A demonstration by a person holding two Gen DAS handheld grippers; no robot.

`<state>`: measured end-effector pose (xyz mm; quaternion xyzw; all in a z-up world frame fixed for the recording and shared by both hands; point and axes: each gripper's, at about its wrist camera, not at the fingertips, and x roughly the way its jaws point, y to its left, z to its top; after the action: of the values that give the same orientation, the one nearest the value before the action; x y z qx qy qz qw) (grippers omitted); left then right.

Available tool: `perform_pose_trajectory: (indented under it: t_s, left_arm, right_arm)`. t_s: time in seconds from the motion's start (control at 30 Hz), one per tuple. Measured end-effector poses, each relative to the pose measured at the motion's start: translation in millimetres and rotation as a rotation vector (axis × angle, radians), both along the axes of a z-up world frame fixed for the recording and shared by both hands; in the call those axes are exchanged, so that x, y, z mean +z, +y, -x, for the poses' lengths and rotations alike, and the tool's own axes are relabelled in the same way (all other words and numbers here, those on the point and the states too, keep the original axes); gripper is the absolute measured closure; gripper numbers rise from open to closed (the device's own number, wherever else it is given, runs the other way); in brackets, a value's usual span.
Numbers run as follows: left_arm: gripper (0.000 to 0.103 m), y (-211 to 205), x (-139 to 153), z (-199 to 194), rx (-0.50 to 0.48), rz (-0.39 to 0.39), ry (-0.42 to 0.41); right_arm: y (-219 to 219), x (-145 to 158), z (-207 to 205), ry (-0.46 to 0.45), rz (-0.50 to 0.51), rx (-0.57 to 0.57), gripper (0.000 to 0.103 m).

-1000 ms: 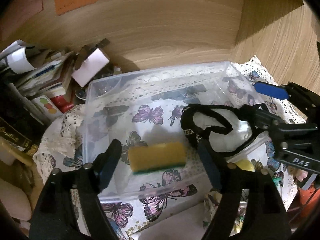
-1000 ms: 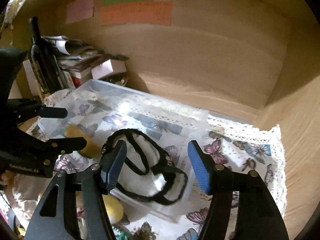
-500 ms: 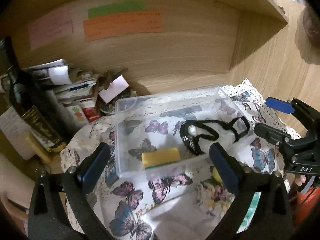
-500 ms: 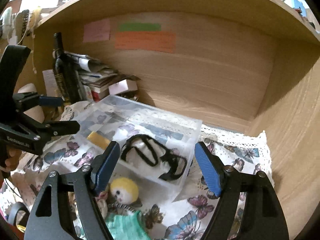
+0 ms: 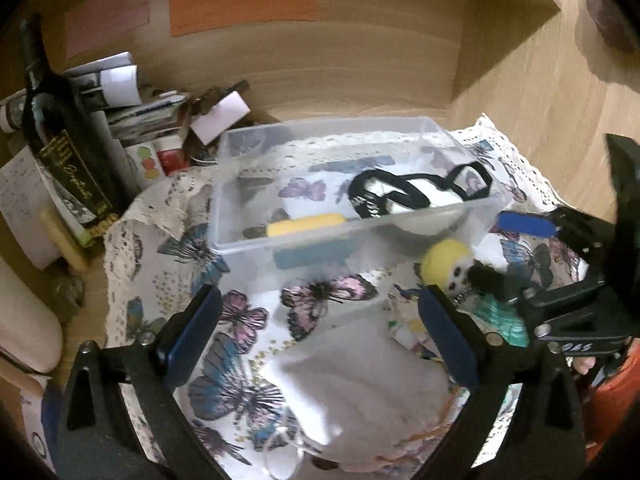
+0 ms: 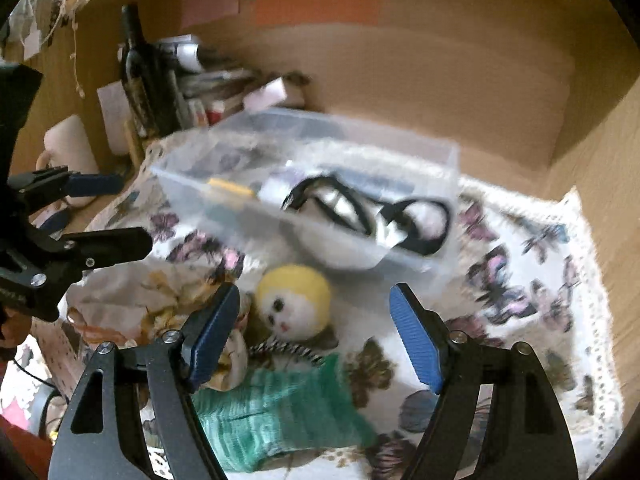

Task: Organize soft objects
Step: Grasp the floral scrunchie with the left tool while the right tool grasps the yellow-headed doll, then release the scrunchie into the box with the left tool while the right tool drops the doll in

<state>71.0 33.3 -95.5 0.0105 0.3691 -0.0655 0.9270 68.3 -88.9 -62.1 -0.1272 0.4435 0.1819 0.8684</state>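
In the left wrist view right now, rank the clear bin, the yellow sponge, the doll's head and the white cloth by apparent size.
1. clear bin
2. white cloth, though it lies nearest the camera, which inflates it
3. yellow sponge and doll's head: too close to rank; the sponge is partly hidden behind the bin wall.

You have one clear bin [image 5: 472, 216] holding two things: one sponge [image 5: 306, 224] and one black-strapped white item [image 5: 416, 196]. On the butterfly cloth [image 5: 224, 392]: one doll [image 6: 294, 300], one white pouch [image 5: 360, 388]. One bottle [image 5: 60, 128] stands at its left edge.

Right wrist view motion-blurred; clear bin [image 6: 316, 184] contents smeared; doll [image 6: 294, 300] body behind left tong
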Motion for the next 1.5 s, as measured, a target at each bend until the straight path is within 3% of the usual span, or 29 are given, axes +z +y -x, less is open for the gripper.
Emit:
perform_pose_trajectory:
  t_s: [0.03, 0.17, 0.27, 0.4, 0.5, 0.77, 1.03, 1.5]
  left_arm:
    - [0.02, -3, -1, 0, -0.013, 0.003, 0.007]
    - [0.03, -14, -7, -2, -0.066, 0.02, 0.043]
    - [0.041, -25, -13, -3, -0.104, 0.019, 0.076]
    - [0.049, -34, -24, -4, -0.141, 0.022, 0.119]
    - [0.058, -37, -30, -6, -0.154, 0.048, 0.15]
    - [0.094, -40, -34, -9, -0.173, 0.068, 0.165]
    - [0.096, -21, -14, -5, -0.112, 0.115, 0.073]
    - [0.097, 3, 41, 2, -0.046, 0.087, -0.108]
  right_arm:
    - [1, -4, -1, 0.013, 0.006, 0.001, 0.029]
    - [9, -18, -7, 0.047, 0.023, 0.008, 0.03]
    - [11, -26, -9, 0.064, 0.029, 0.005, 0.044]
    - [12, -30, -9, 0.079, 0.034, 0.013, 0.061]
    - [12, -27, -5, 0.064, 0.044, 0.021, 0.061]
    - [-1, -11, 3, 0.022, 0.029, -0.014, 0.062]
    - [-9, 16, 7, -0.064, 0.038, -0.035, 0.062]
    - [-14, 67, 0, -0.224, -0.017, -0.076, 0.062]
